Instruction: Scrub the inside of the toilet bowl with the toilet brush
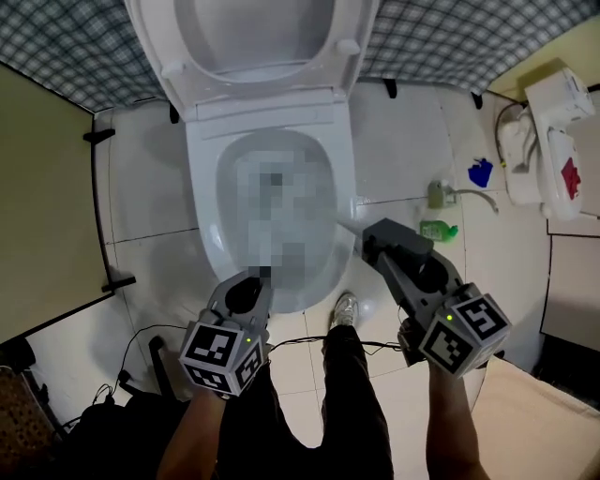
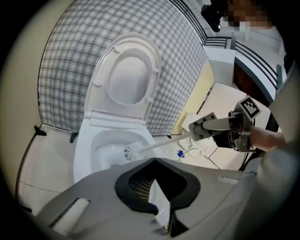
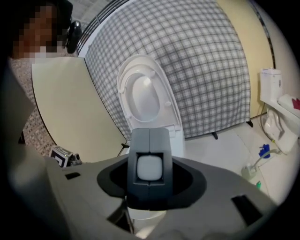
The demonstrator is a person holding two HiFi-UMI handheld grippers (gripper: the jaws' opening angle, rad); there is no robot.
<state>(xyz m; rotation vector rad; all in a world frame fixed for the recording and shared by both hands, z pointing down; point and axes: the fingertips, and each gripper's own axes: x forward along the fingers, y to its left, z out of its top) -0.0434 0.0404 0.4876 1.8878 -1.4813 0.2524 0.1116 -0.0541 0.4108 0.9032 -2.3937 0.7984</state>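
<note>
Nearest, the right gripper [image 1: 368, 235] is clamped on the handle of the toilet brush [image 2: 140, 149]. The left gripper [image 1: 260, 276] carries nothing, and I cannot tell how its jaws stand. Beyond, the brush's white head sits within the opening of the toilet bowl [image 1: 202, 202], by its right rim, below the raised seat [image 1: 352, 23].

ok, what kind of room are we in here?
A bathroom, or more likely a mock-up of one. There is a toilet with its lid up on a tiled floor, a toilet brush at the bowl, and a checked cloth hanging where a wall would be.
</note>
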